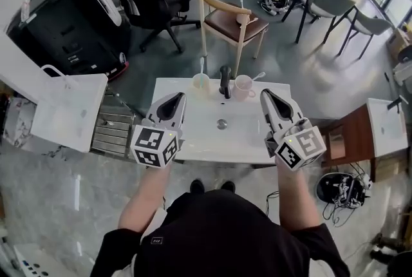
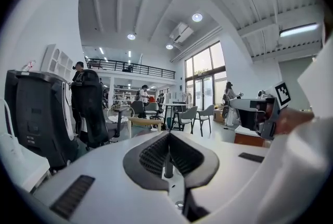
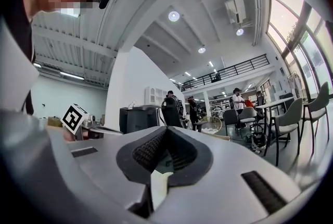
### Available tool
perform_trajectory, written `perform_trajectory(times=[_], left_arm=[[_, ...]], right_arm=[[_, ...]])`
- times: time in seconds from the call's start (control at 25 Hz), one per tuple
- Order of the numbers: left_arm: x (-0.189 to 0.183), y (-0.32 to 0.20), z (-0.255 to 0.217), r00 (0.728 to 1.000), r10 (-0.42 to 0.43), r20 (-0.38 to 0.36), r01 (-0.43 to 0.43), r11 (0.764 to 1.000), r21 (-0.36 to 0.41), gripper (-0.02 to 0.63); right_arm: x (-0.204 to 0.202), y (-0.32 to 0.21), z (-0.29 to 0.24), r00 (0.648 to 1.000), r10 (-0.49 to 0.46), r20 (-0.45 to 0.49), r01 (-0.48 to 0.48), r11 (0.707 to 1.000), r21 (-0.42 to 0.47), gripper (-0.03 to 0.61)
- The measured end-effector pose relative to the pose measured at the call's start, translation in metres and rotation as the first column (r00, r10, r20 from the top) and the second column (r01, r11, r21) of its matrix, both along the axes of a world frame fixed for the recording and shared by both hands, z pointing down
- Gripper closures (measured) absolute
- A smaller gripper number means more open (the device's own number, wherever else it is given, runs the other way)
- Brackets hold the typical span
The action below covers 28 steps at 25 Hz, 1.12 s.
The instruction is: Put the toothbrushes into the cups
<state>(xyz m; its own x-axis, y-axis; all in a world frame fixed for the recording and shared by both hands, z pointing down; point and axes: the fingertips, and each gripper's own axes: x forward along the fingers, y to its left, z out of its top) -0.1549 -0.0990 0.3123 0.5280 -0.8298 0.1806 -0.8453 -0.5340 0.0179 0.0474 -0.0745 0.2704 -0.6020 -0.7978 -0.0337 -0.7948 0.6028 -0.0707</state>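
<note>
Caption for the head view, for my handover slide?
Left gripper and right gripper shut at the sink; pale cup and pink cup each hold a toothbrush.

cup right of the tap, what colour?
The cup is pale pink. It shows best in the head view.
</note>
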Motion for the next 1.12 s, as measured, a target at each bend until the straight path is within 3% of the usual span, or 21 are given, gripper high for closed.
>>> perform_trajectory(times=[0.2, 0.52, 1.12], left_arm=[[-0.008, 0.003, 0.001, 1.000, 0.012, -0.020, -0.012, 1.000, 0.010, 0.597], [-0.017, -0.021, -0.011, 1.000, 0.001, -0.027, 0.001, 0.999, 0.040, 0.597], [-0.031, -0.021, -0.001, 0.999, -0.025, -0.043, 0.025, 0.999, 0.019, 0.597]], right_arm=[[-0.009, 0.012, -0.004, 1.000, 0.017, 0.003, -0.017, 1.000, 0.008, 0.551], [-0.009, -0.013, -0.005, 0.994, 0.090, 0.069, -0.090, 0.996, -0.004, 0.551], [-0.011, -0.017, 0.002, 0.993, 0.102, 0.059, -0.101, 0.995, -0.020, 0.551]])
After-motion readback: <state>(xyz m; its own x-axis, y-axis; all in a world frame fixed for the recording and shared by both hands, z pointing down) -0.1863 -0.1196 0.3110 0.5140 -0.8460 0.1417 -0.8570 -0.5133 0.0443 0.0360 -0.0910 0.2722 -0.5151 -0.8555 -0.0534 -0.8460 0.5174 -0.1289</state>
